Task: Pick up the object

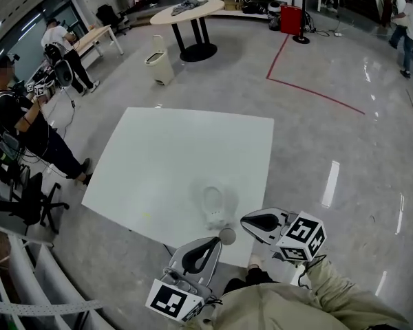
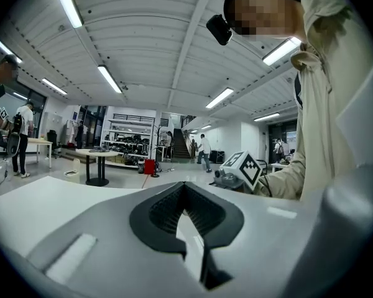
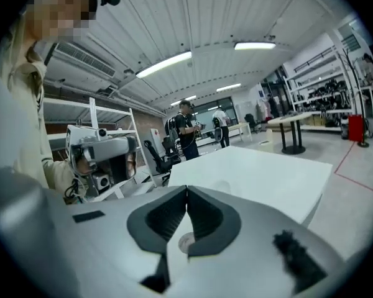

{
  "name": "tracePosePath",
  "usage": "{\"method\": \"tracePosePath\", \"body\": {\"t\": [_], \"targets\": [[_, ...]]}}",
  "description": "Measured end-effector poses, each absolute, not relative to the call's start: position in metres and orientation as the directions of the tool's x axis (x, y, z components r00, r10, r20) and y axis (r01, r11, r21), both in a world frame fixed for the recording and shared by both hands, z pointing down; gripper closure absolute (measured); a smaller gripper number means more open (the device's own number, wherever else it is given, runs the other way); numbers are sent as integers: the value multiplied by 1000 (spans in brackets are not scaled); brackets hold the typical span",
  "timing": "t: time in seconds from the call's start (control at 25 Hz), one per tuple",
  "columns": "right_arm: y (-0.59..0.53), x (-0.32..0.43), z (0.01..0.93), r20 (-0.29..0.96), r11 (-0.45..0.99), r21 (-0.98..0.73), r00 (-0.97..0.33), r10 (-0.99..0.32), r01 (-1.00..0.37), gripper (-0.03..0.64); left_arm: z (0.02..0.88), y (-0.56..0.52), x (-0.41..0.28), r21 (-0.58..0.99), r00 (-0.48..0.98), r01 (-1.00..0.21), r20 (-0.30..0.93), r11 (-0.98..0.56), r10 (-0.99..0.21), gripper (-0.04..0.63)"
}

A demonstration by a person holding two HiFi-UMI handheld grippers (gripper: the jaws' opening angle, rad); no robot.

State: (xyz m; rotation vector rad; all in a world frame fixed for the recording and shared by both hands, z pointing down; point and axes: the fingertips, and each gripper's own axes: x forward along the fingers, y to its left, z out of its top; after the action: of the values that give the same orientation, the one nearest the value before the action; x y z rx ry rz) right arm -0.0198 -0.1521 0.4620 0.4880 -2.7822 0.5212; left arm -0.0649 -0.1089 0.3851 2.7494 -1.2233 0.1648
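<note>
Obs., head view: the object [image 1: 213,205] lies on the white table [image 1: 158,157], toward the table's 6 o'clock edge. It is pale and nearly the table's own colour. The outline reads as a rounded loop or shell with a lumpy lower end. Material and exact shape cannot be made out.

A small grey round thing [image 1: 227,236] sits at the object's 5 o'clock, at the table edge. Whether it is joined to the object I cannot tell.

Left gripper [image 1: 217,242]: at the object's 6 o'clock, just off the table edge. In its own view the ribbed dark pads meet at the tips, claw closed, nothing gripped.

Right gripper [image 1: 244,220]: at the object's 4 o'clock, near it but apart. In its own view the tips are pressed together, claw closed and empty. A pale round patch shows through the gap lower down, not identifiable.

Both grippers have smooth grey matte shells. Each carries a cube with black-and-white square markers, the only print that can be made out. The wearer's beige sleeve [image 1: 289,308] is cut off at the frame's 6 o'clock.
</note>
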Motion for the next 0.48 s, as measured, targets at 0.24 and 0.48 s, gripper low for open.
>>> {"method": "tracePosePath", "body": {"t": [0.24,0.48], "targets": [[-191,-34,527,401,779,-487,-894,-202,-395,604,395,-128,-62,131,650,-758,224,-639,-726,591],[-224,-54,578,464,612,-651,-874,-147,-448,405,397,-141,-75,134,641,-767,224,-628,-734,591]]}}
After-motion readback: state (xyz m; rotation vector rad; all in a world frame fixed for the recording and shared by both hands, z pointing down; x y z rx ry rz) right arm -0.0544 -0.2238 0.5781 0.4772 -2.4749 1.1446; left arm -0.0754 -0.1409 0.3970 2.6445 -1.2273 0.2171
